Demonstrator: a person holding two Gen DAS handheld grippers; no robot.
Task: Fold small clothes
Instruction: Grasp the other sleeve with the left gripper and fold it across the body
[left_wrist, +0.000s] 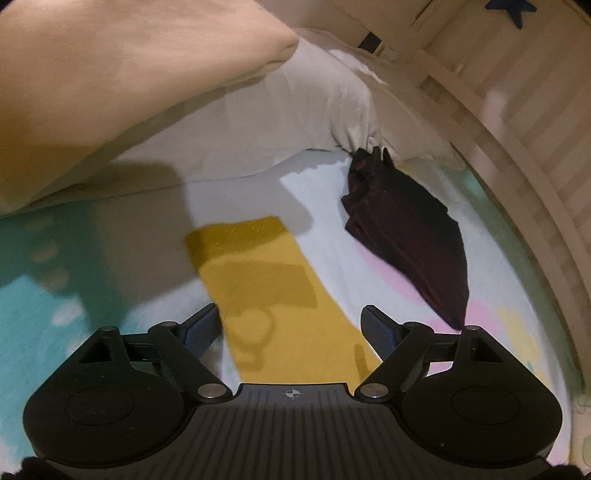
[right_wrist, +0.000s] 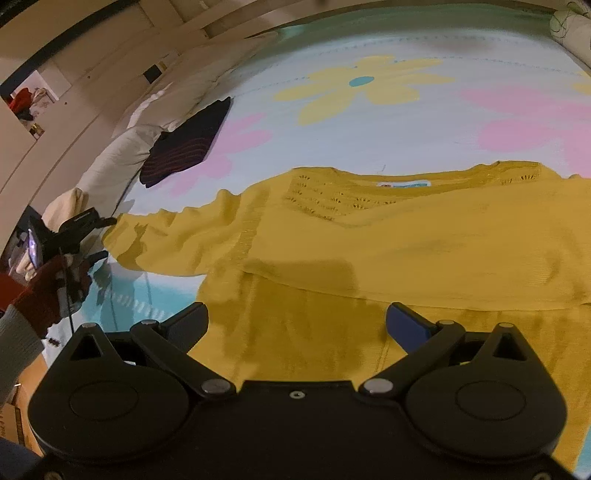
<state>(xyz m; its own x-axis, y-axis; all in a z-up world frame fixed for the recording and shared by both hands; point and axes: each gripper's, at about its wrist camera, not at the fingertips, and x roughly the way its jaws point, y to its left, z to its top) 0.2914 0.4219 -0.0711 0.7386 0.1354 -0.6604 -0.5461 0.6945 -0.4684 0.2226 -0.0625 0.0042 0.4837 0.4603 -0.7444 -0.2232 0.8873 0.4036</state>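
A mustard-yellow knit sweater (right_wrist: 424, 240) lies spread on the flowered bed sheet (right_wrist: 369, 122), neck label up, with one sleeve (right_wrist: 173, 236) stretched out to the left. My right gripper (right_wrist: 297, 323) hangs open over the sweater's lower body, nothing pinched between its fingers. At the cuff end of that sleeve is my left gripper (right_wrist: 105, 238), open and held by a hand in a red glove. In the left wrist view the sleeve (left_wrist: 266, 295) runs flat between the open fingers of the left gripper (left_wrist: 291, 325), untouched by the pads.
A folded dark maroon striped garment (left_wrist: 406, 229) (right_wrist: 184, 144) lies by the pillows (left_wrist: 295, 110) at the bed's head. A large beige pillow (left_wrist: 110, 81) fills the upper left. A wooden bed rail (left_wrist: 517, 155) borders the mattress.
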